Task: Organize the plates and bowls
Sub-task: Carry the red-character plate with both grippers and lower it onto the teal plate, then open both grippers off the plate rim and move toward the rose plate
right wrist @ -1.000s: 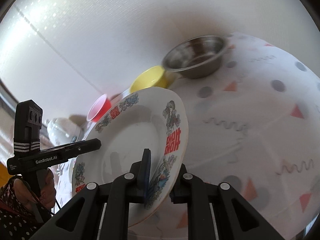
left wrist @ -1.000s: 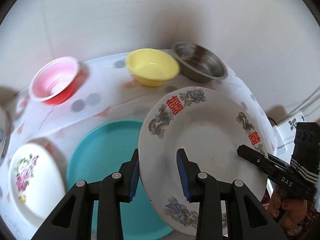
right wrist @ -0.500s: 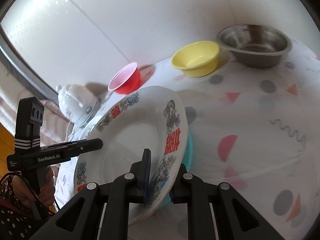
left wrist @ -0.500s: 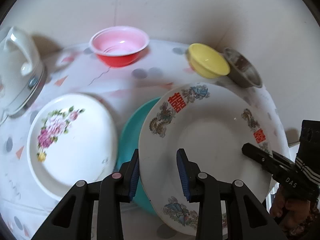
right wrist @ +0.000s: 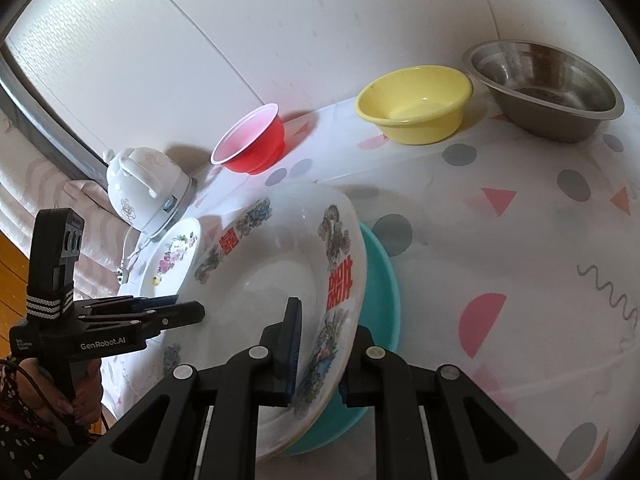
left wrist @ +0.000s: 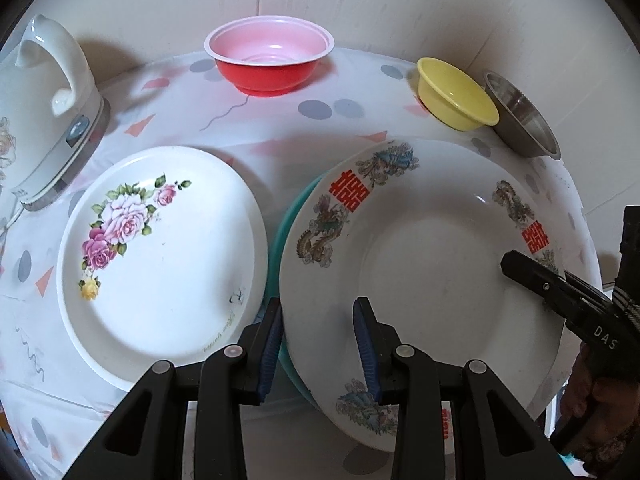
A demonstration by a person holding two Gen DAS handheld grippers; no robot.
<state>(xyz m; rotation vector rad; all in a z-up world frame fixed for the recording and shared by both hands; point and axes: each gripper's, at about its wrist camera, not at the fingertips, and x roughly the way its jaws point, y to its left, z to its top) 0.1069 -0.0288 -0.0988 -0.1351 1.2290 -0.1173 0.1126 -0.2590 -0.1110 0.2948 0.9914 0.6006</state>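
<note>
Both grippers — left (left wrist: 318, 344), right (right wrist: 320, 350) — clamp the dragon plate (left wrist: 432, 264), tilted over the teal plate (right wrist: 380, 280). Step: stacking. Next, prob. lower it level, then release.

Readable marks on my two claws and two plates

My left claw (right wrist: 192, 314), seen from the right wrist camera, carried "GenRobot.AI" in white on its black side, with smaller white print on the corner below it that was too fine to read. My right claw (left wrist: 516, 266), seen from the left wrist camera, showed the white letters "DAS" on its body. The dragon plate (left wrist: 432, 264) bore the red double-happiness sign 囍 twice on its rim in the left view, and again in the right view. The rose plate (left wrist: 160, 252) had a cursive gold inscription near its lower rim, too small to make out.
</note>
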